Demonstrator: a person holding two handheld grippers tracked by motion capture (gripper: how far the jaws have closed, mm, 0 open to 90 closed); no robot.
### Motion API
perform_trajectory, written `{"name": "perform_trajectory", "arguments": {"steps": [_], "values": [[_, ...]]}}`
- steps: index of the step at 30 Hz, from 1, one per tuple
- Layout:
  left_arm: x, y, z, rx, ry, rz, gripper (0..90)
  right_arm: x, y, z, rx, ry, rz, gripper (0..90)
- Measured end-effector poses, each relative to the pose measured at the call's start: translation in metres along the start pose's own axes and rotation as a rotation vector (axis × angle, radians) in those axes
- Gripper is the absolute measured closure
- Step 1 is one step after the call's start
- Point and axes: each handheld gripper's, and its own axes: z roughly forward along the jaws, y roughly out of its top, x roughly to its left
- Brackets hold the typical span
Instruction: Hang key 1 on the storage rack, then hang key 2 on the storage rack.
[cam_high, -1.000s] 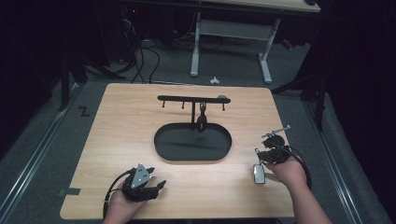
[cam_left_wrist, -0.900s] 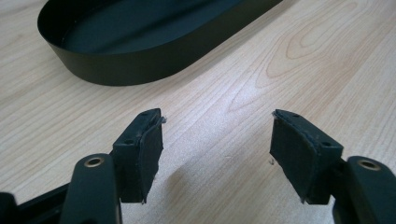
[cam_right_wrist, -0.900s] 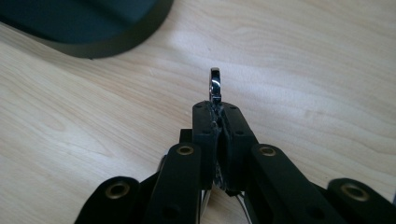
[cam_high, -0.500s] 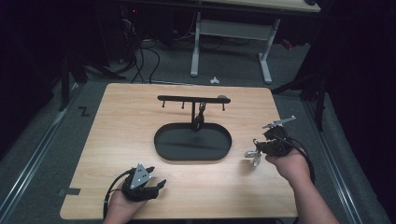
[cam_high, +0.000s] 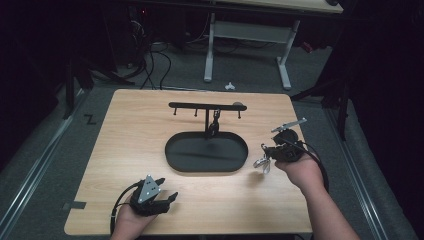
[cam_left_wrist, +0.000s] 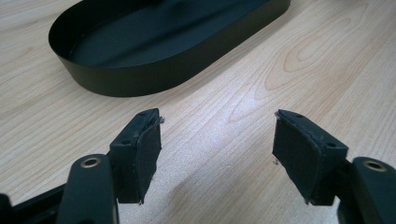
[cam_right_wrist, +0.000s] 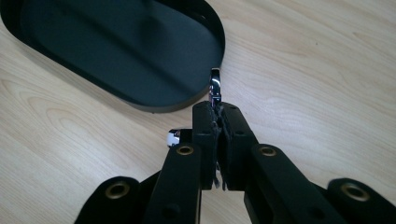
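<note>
The right gripper (cam_right_wrist: 217, 109) is clamped on a small shiny metal piece (cam_right_wrist: 215, 86), most of it hidden between the pads, so its shape is hard to make out. It hangs above the table (cam_high: 125, 125) near the right edge, just beside the black oval tray (cam_high: 172, 160). The left gripper (cam_left_wrist: 217, 154), near the front edge, stands open and empty. No writing is readable.

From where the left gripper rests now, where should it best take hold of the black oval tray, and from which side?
Probably grip the thin upright rim nearest the left gripper, coming from above with one open jaw inside and one outside; the tray is too wide to span.
</note>
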Motion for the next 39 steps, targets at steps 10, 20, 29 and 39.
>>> {"name": "perform_trajectory", "arguments": {"steps": [10, 20, 29, 39], "values": [[0.001, -0.003, -0.005, -0.003, 0.007, -0.001, 32.9, 0.015, 0.021, 0.001, -0.025, 0.021, -0.041, 86.7], [0.005, -0.008, -0.011, -0.008, 0.019, -0.018, 32.9, 0.025, 0.043, -0.002, -0.065, 0.041, -0.068, 86.7], [0.007, -0.008, -0.013, -0.014, 0.018, -0.012, 32.9, 0.032, 0.059, 0.001, -0.063, 0.038, -0.076, 86.7], [0.006, -0.012, -0.016, 0.006, 0.024, -0.003, 32.9, 0.036, 0.080, 0.000, -0.086, 0.048, -0.084, 86.7]]}}
